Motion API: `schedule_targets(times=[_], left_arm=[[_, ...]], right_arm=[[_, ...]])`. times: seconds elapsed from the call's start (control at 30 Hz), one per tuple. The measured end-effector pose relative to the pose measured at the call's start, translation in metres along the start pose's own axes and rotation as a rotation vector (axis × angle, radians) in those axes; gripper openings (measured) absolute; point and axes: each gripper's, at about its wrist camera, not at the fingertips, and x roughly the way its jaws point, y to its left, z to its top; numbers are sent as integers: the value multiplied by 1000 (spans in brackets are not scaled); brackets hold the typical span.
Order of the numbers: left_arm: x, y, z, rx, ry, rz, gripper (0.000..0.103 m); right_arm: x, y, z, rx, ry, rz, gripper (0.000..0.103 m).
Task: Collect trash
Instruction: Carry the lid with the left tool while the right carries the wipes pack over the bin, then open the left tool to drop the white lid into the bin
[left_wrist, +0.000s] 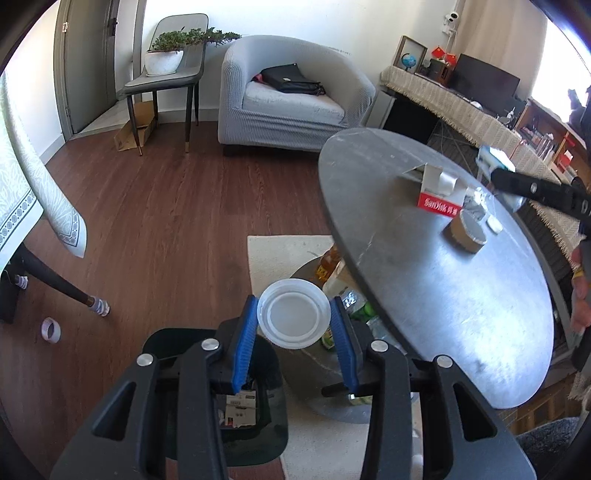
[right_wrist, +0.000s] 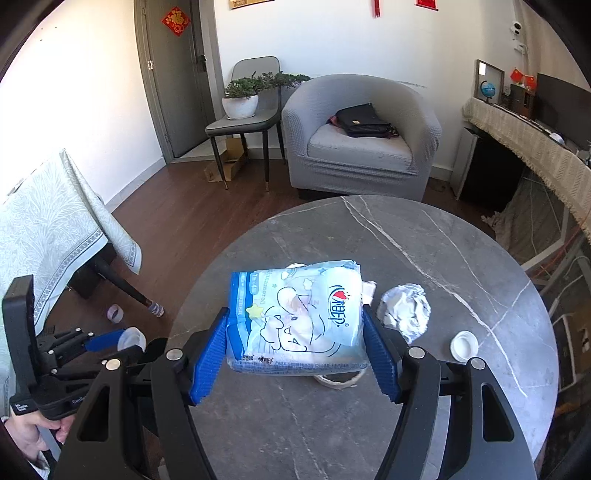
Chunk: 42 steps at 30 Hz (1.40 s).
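My left gripper (left_wrist: 293, 319) is shut on a clear plastic lid (left_wrist: 293, 317) and holds it above a dark trash bin (left_wrist: 236, 413) on the floor, left of the round grey table (left_wrist: 461, 314). My right gripper (right_wrist: 295, 354) is shut on a light blue tissue pack (right_wrist: 295, 317) and holds it over the table (right_wrist: 369, 229). On the table lie a crumpled white paper (right_wrist: 406, 308), a small white cap (right_wrist: 464, 345), a tape roll (left_wrist: 466, 232) and a red and white SanDisk box (left_wrist: 439, 194). The left gripper also shows in the right wrist view (right_wrist: 122, 341).
Bottles (left_wrist: 332, 266) stand on a lower shelf under the table edge. A cloth-covered table (right_wrist: 48, 229) stands at the left. A tape ring (left_wrist: 51, 329) lies on the wood floor. A grey armchair (right_wrist: 362, 147) and a chair with a plant (right_wrist: 243, 110) stand at the back.
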Motion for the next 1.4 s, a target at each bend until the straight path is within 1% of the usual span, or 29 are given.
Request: schedule_targets(times=[0.17, 0.57, 0.8, 0.97, 1.07, 1.23, 1.4], left_arm=[[13, 15, -14, 5, 61, 32, 42], [49, 52, -56, -6, 222, 69, 42], [59, 58, -71, -12, 279, 59, 42], [71, 60, -87, -31, 340, 47, 42], [82, 64, -101, -55, 387, 40, 42], [92, 70, -113, -90, 431, 33, 42], [100, 74, -124, -87, 486, 51, 43]], right_arm=[[8, 26, 4, -34, 5, 48, 70], [35, 88, 9, -104, 35, 126, 70], [49, 115, 5, -136, 67, 152, 70], [58, 127, 3, -148, 83, 162, 70], [63, 136, 1, -157, 93, 169, 70], [73, 150, -1, -175, 116, 184, 70], [82, 162, -5, -187, 136, 195, 70]])
